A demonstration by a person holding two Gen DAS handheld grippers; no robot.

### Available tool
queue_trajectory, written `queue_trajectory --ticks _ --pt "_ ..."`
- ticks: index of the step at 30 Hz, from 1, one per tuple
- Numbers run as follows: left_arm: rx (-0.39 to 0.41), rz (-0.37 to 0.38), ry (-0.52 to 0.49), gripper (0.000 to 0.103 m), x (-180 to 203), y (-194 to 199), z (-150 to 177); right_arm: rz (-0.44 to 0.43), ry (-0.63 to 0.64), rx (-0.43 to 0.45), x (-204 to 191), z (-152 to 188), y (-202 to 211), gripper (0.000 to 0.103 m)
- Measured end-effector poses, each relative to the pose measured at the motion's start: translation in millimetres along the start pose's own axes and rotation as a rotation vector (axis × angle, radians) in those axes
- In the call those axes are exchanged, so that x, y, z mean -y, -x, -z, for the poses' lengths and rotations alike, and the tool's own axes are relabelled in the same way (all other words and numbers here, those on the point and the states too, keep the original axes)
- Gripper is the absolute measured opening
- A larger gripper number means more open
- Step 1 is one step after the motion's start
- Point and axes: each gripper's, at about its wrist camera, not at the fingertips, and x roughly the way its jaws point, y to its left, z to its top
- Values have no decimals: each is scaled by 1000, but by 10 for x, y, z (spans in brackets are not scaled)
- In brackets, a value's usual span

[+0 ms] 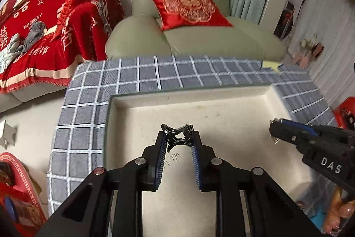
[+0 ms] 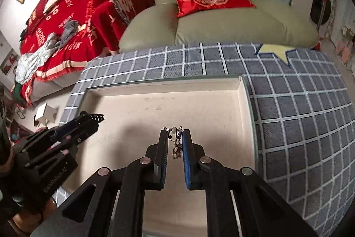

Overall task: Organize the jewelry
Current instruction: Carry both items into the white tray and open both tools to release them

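Observation:
My left gripper [image 1: 177, 133] is shut on a black hair claw clip [image 1: 176, 136] and holds it over the cream tray [image 1: 221, 103]. The clip's toothed end sticks out past the left gripper in the right wrist view [image 2: 96, 118]. My right gripper [image 2: 174, 133] is shut on a small silver dangling earring [image 2: 176, 143] above the same tray [image 2: 199, 94]. In the left wrist view the right gripper [image 1: 274, 129] comes in from the right, with a bit of the earring [image 1: 275, 141] showing at its tip.
The tray lies on a grey checked cloth [image 1: 84, 117] with a yellow star patch [image 2: 275, 51]. Behind stands a green armchair [image 1: 195, 37] with a red cushion [image 1: 188, 7], and a sofa under a red blanket [image 1: 44, 37] is at the left.

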Motion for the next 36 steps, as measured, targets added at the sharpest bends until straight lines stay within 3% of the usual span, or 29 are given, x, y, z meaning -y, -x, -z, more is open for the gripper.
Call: queue_trajectory --ticks 8,15,16,18,19,25,26,27,28,30,33,36 --pt "-39 -43 -28 38 51 -318 56 42 -25 -28 149 31 -360 14" --pt "-58 -81 -28 39 88 -400 88 87 18 -9 120 85 -403 15" --pt "-57 -89 -32 39 94 -400 92 84 17 -7 118 87 -400 19" --pt "-57 -105 -38 39 110 -400 99 46 -11 -9 139 76 -381 46" --pt "-54 -114 -41 39 120 -394 105 42 -18 -10 138 74 -372 66" --pt "-54 -121 -35 40 111 -366 132 1 -25 74 91 93 -6 69" --pt "-55 -121 -33 45 108 -365 137 1 -27 93 96 111 96 69" --pt "-57 -122 -30 73 105 -363 140 1 -31 108 102 130 171 69" --pt "-51 -124 -26 94 106 -350 139 0 -35 115 109 138 215 69" --pt "-5 -128 -28 96 122 -269 136 -11 -55 129 155 190 341 69" --pt "-10 -143 -56 96 166 -262 124 -45 -94 126 231 276 492 69" --pt "-4 -115 -17 96 138 -189 126 -46 -115 116 281 364 576 69"
